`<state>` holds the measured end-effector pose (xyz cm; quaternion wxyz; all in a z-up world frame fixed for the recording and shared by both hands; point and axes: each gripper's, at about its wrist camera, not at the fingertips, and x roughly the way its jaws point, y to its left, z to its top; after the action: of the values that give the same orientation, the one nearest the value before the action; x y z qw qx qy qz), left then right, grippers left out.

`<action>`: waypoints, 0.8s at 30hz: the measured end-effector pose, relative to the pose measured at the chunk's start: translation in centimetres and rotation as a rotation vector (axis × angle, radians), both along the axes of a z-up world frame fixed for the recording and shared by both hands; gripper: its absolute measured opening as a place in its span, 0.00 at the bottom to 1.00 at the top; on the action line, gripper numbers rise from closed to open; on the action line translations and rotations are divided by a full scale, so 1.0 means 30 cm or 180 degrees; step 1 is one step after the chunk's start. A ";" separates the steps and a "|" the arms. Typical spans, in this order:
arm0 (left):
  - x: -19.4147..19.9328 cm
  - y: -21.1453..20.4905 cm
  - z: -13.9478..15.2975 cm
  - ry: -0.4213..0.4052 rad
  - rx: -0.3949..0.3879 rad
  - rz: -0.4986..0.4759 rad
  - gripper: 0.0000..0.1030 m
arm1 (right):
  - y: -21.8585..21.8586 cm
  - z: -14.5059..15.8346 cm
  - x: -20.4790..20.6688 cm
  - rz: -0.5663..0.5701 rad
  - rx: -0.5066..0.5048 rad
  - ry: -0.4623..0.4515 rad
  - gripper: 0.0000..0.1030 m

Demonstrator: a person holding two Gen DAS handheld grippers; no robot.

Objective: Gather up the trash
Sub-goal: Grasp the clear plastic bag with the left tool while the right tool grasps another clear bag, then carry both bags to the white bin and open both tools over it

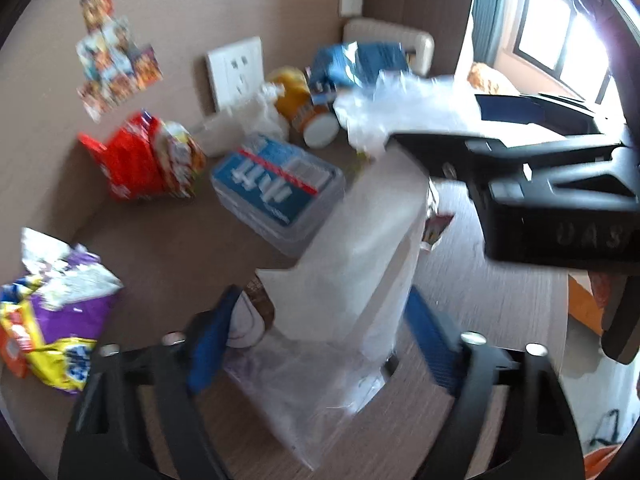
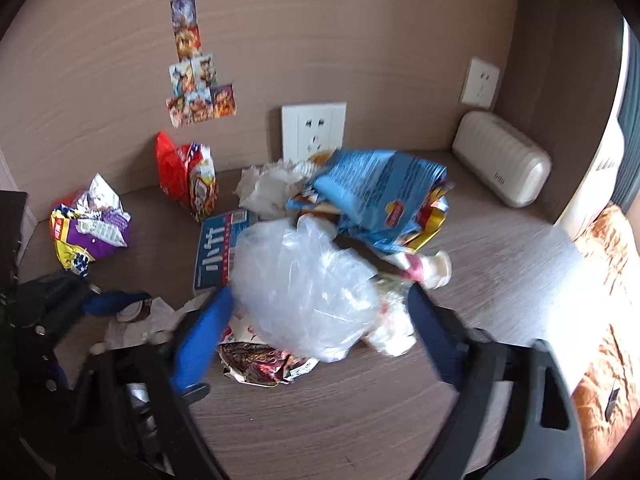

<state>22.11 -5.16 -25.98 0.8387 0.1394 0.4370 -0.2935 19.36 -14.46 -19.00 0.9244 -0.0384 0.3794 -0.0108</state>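
Observation:
A crumpled clear plastic bag stands up from the brown desk amid scattered trash. My left gripper straddles its lower part, jaws apart, and the left pad stands off the plastic. My right gripper straddles the bag's bulging top from the other side; one pad brushes the bag, while the other stays clear of it. In the left wrist view the right gripper comes in from the right. The left gripper shows at the left edge of the right wrist view.
Around the bag lie a red snack bag, a purple-yellow wrapper, a blue-white box, a blue chip bag, crumpled tissue, a small bottle and a flattened wrapper. A white case sits at the back right.

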 end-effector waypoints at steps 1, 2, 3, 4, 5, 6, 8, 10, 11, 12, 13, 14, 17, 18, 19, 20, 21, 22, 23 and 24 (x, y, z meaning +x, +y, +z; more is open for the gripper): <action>0.003 -0.006 -0.015 -0.0003 0.0049 0.0014 0.67 | 0.000 -0.008 0.003 0.0001 0.0033 0.0026 0.59; 0.001 -0.006 -0.017 -0.0031 0.0046 0.0002 0.64 | -0.001 -0.015 0.004 0.0014 0.0062 0.0034 0.52; -0.004 -0.003 -0.017 -0.0043 0.0031 -0.0006 0.62 | 0.000 -0.017 0.003 0.0043 0.0096 0.0026 0.42; -0.006 -0.003 -0.017 -0.0027 -0.0001 -0.0017 0.56 | 0.000 -0.017 0.003 0.0056 0.0121 0.0028 0.40; -0.006 -0.002 -0.018 -0.0016 -0.0022 -0.0014 0.52 | -0.001 -0.016 0.002 0.0059 0.0148 0.0023 0.36; -0.009 0.004 -0.015 -0.0019 -0.0036 -0.0007 0.50 | -0.001 -0.014 0.004 0.0035 0.0138 0.0018 0.33; -0.021 0.019 0.009 -0.0064 -0.0040 0.0000 0.48 | -0.003 0.004 0.000 0.0040 0.0189 -0.0005 0.30; -0.028 0.027 0.050 -0.0152 -0.0013 0.0018 0.48 | -0.002 0.041 -0.018 0.0035 0.0197 -0.0102 0.30; -0.034 0.032 0.076 -0.0196 -0.0004 0.0020 0.48 | -0.002 0.061 -0.027 0.0043 0.0197 -0.0144 0.30; -0.038 0.040 0.095 -0.0237 -0.0005 0.0032 0.48 | -0.003 0.095 -0.044 0.0048 0.0213 -0.0213 0.30; -0.043 0.050 0.125 -0.0280 -0.0021 0.0054 0.48 | -0.004 0.122 -0.057 0.0033 0.0224 -0.0263 0.30; -0.046 0.059 0.153 -0.0302 -0.0040 0.0070 0.48 | -0.006 0.143 -0.067 0.0025 0.0228 -0.0294 0.30; -0.063 0.075 0.230 -0.0377 -0.0095 0.0091 0.48 | -0.021 0.234 -0.120 -0.0050 0.0182 -0.0462 0.30; -0.069 0.072 0.254 -0.0394 -0.0128 0.0076 0.48 | -0.028 0.255 -0.140 -0.0078 0.0166 -0.0507 0.30; -0.081 0.063 0.284 -0.0426 -0.0157 0.0044 0.48 | -0.039 0.287 -0.173 -0.0123 0.0137 -0.0564 0.30; -0.093 0.048 0.311 -0.0459 -0.0187 0.0001 0.48 | -0.053 0.316 -0.209 -0.0176 0.0100 -0.0609 0.30; -0.113 0.024 0.341 -0.0477 -0.0249 -0.0092 0.48 | -0.066 0.334 -0.235 -0.0223 0.0069 -0.0637 0.30; -0.125 0.002 0.357 -0.0490 -0.0291 -0.0160 0.48 | -0.085 0.359 -0.277 -0.0303 0.0016 -0.0662 0.30; -0.147 -0.034 0.378 -0.0518 -0.0339 -0.0254 0.48 | -0.104 0.373 -0.306 -0.0361 -0.0014 -0.0673 0.30; -0.170 -0.073 0.393 -0.0524 -0.0371 -0.0358 0.48 | -0.131 0.391 -0.355 -0.0462 -0.0053 -0.0695 0.30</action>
<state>17.00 -7.35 -14.20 0.8607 0.1384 0.3403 -0.3526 8.71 -18.40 -7.26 0.9566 -0.0171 0.2782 -0.0850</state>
